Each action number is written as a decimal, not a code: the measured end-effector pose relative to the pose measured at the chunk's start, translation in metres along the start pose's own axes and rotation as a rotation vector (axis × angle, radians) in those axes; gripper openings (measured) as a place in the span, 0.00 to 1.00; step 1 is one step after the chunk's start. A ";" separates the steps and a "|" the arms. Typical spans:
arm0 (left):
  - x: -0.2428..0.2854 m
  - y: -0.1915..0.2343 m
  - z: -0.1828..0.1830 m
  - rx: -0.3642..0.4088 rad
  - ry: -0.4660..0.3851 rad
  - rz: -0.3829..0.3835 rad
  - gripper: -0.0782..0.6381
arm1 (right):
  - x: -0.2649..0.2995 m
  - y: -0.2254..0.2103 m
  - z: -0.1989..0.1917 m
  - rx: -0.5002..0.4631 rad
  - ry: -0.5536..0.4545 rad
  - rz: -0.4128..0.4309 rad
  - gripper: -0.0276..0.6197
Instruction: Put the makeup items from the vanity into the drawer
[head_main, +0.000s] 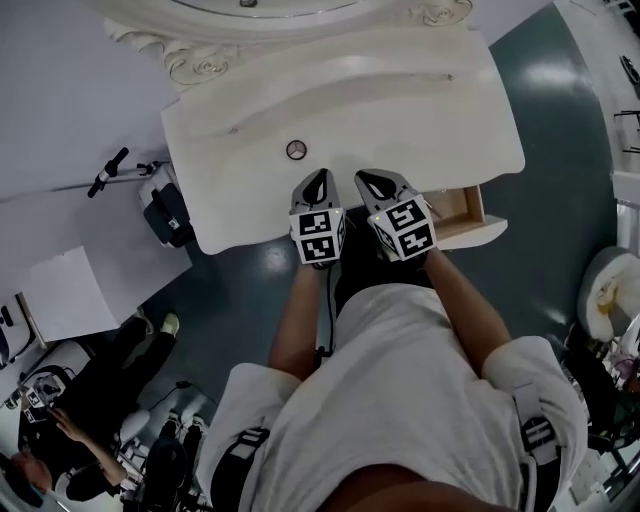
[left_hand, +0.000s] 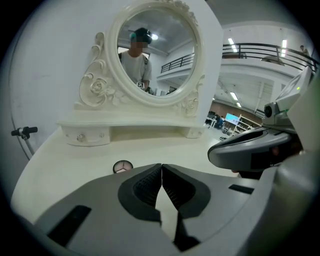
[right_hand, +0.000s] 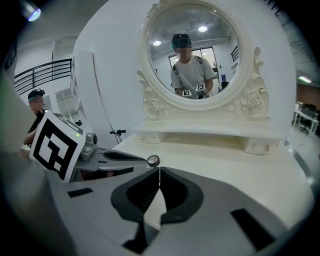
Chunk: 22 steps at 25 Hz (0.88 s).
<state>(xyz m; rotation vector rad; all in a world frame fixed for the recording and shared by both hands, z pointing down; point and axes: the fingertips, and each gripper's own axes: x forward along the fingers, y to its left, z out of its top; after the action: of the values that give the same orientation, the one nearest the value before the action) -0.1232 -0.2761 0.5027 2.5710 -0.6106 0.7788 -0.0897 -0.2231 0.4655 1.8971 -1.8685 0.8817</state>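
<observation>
A dark teal floor (head_main: 560, 120) fills the room, with a pale wall (head_main: 60, 90) along the left of the head view. Through the left gripper view a railed balcony (left_hand: 265, 49) runs high across a bright hall under strip lights. A seated person (head_main: 70, 440) is at the lower left of the head view, near a flat white board (head_main: 65, 292) lying on the floor.

The cream vanity (head_main: 400, 110) stands in front of the person who holds the grippers, its broad top smooth and pale. At its back a round mirror (left_hand: 156, 52) in a carved frame rises above a low raised shelf (left_hand: 130, 127) with small knobs at its ends. On the right of the vanity's front a drawer (head_main: 462, 208) stands pulled out, showing its wooden inside.

The left gripper (head_main: 319, 180) and the right gripper (head_main: 373, 183) hang side by side over the near edge of the top, both tilted downward. Each has its jaws pressed together, pad against pad, with nothing between them.

A small round case (head_main: 296, 150) with a dark rim lies flat on the bare top, near the left gripper's tips but apart from them, and well apart from the drawer.
</observation>
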 end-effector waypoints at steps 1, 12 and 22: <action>0.000 0.002 -0.003 0.002 0.010 -0.001 0.12 | 0.001 0.002 -0.003 0.004 0.008 -0.002 0.07; 0.020 0.042 -0.014 0.467 0.177 0.068 0.12 | 0.000 -0.006 -0.024 0.028 0.053 -0.036 0.07; 0.041 0.065 -0.030 0.500 0.300 -0.011 0.38 | -0.011 -0.017 -0.027 0.063 0.052 -0.079 0.07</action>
<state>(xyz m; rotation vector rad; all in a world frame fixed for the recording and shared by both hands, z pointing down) -0.1379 -0.3277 0.5644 2.7932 -0.3364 1.4330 -0.0779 -0.1963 0.4816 1.9511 -1.7424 0.9654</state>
